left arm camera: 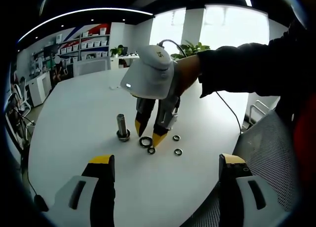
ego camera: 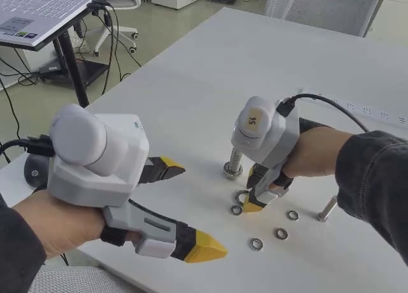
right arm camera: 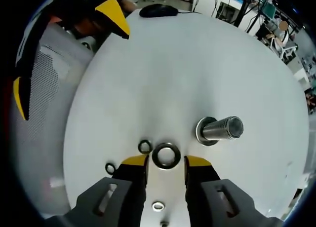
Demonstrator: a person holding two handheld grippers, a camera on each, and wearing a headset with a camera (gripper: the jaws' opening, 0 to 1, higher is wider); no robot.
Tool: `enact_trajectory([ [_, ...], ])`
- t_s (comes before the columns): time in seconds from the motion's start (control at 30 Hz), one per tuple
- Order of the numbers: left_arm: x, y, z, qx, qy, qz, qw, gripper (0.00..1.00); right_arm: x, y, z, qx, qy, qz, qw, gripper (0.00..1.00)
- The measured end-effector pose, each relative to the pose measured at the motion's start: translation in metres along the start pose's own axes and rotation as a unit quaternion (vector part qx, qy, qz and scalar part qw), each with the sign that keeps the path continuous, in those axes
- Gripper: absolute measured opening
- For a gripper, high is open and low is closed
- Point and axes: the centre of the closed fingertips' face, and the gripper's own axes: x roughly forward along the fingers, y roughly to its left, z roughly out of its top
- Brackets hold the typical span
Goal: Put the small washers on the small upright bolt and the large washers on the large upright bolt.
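**Right gripper poised over a large washer beside the big bolt**

The right gripper (right arm camera: 166,161) points down at the white table (ego camera: 191,102). Its jaws are released, a narrow gap between them. The large washer (right arm camera: 166,155) lies flat on the table in that gap, just ahead of the yellow tips, and is not gripped.

The large bolt (right arm camera: 219,130) stands upright just beyond the washer. It has a wider metal collar at its foot. I cannot tell whether that collar is a washer or the bolt's own head.

The left gripper (ego camera: 188,206) hovers at the near left, well apart from the parts. Its jaws are spread wide and hold nothing.

The small washers (right arm camera: 144,146) lie loose on the table. One is just beside the large washer, one is by the right gripper's jaw, and others are nearer the person.

The head view takes in the small bolt (ego camera: 327,208) to the right of the washers, where it looks to lie on its side rather than stand. It also shows a laptop (ego camera: 38,9) on a stand at the far left.

The right gripper view shows a black mouse (right arm camera: 158,10) on the table behind the left gripper. The left gripper view shows the right gripper from the front, with its two tips on either side of the large washer.
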Motion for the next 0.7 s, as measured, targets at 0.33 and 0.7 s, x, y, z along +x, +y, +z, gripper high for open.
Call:
enact_trajectory([
  [0.33, -0.0006, 0.0002, 0.0000, 0.001, -0.002, 0.001, 1.0000, 0.86, 0.0006, 0.0018, 0.0013, 0.005, -0.002, 0.000, 1.0000, 0.28],
  [0.7, -0.0005, -0.0005, 0.0000, 0.000, -0.001, 0.001, 1.0000, 0.86, -0.0002, 0.0017, 0.0004, 0.011, -0.004, -0.001, 0.9999, 0.25],
])
